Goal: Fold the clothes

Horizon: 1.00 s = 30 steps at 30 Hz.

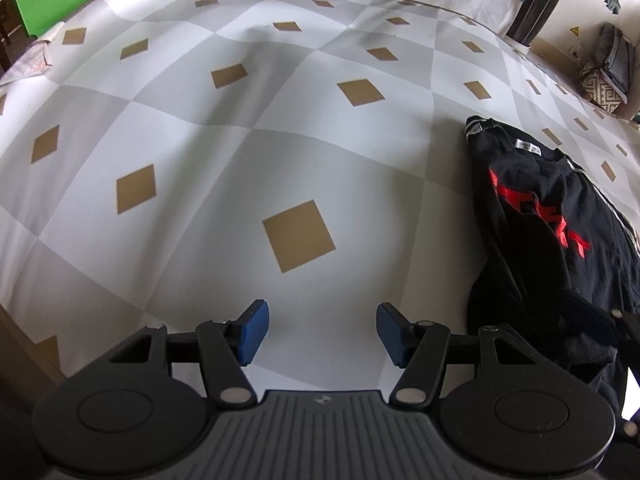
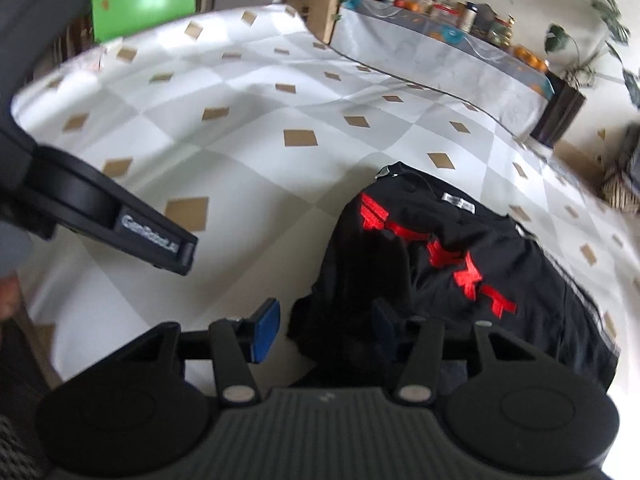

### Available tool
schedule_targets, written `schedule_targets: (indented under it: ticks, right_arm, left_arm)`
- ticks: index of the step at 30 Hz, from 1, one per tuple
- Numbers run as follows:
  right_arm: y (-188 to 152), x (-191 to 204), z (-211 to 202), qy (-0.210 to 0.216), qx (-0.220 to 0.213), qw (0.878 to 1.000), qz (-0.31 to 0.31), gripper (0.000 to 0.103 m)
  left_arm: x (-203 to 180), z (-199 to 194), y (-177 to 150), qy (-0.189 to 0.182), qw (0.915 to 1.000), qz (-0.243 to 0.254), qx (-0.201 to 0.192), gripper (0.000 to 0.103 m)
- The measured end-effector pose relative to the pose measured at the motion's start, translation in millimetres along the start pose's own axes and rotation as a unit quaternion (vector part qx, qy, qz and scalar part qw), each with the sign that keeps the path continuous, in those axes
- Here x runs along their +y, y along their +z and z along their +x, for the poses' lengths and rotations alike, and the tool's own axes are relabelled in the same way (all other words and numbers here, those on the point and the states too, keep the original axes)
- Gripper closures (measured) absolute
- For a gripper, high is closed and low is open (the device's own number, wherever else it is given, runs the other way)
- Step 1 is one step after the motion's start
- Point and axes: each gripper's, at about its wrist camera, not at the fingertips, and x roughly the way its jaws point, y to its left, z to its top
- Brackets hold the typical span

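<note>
Black shirt (image 1: pixel 560 240) ran off the right edge of the left wrist view; its lower part sat behind the gripper body. White neck label (image 1: pixel 529 146) too small to read. In the right wrist view the right gripper (image 2: pixel 326 334) had its right pad (image 2: pixel 382 330) half buried in dark cloth; grip could not be judged. The shirt's near hem was hidden under the gripper. Jars and fruit on the far shelf (image 2: pixel 440 40), upper right, were blurred. Green chair (image 2: pixel 140 0) was cut off at the top.
</note>
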Motion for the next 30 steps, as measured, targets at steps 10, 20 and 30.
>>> schedule_targets:
  ticks: [10,20,30]
  right_arm:
    - [3,-9,25,-0.012,0.013,1.000,0.006,0.091]
    - [1,-112,-4,-0.025,-0.055,0.945,0.322,0.098]
    - [-16,-153,-1,-0.034,-0.009,0.930,0.366,0.088]
  left_arm:
    - [-2,4,5,-0.011,0.9998,-0.015,0.012,0.044]
    - [-9,4,5,-0.029,0.9994,-0.010,0.014,0.044]
    - [-32,8,0,-0.086,0.9960,0.023,0.012,0.044]
